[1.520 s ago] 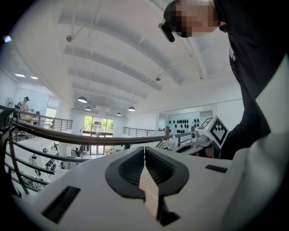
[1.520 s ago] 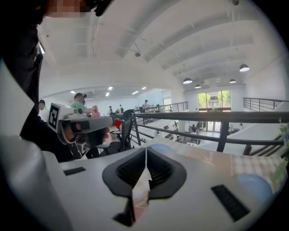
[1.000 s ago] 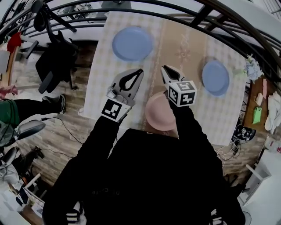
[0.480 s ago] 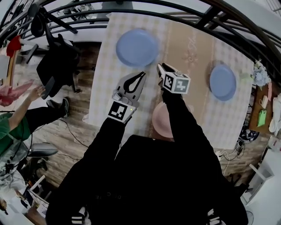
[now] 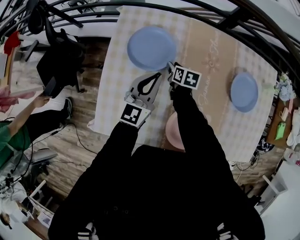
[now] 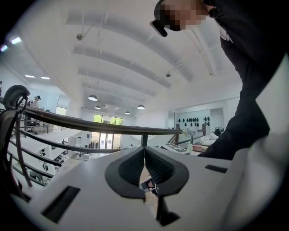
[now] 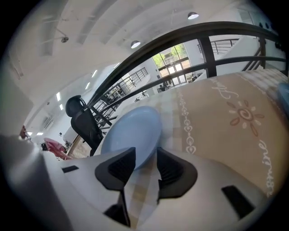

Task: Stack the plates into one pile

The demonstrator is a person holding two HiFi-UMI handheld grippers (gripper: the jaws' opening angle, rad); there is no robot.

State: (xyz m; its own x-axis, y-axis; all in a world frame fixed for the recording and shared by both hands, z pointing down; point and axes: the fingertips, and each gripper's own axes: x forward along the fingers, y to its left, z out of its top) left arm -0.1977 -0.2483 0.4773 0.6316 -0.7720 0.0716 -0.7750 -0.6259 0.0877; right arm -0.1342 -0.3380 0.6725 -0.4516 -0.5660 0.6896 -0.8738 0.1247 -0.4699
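Note:
A large blue plate (image 5: 151,48) lies at the far left of the table. A smaller blue plate (image 5: 244,92) lies at the right. A pink plate (image 5: 172,133) sits near the front edge, partly hidden by my right arm. My right gripper (image 5: 170,67) is at the large plate's near rim. In the right gripper view the plate (image 7: 131,133) has its rim between the jaws of my right gripper (image 7: 144,153), which are opening and do not press on it. My left gripper (image 5: 158,76) hangs just left of it, over the cloth; its jaws (image 6: 144,150) are shut on nothing and point up.
The table (image 5: 211,51) wears a checked cloth with a beige runner (image 7: 216,117). A black railing (image 5: 93,9) curves along the far side. A black office chair (image 5: 58,65) and a seated person in green (image 5: 14,136) are at the left.
Both grippers have moved away from me toward the large blue plate. The right one has left the pink plate's side and reached the blue plate's near rim, its jaws wider.

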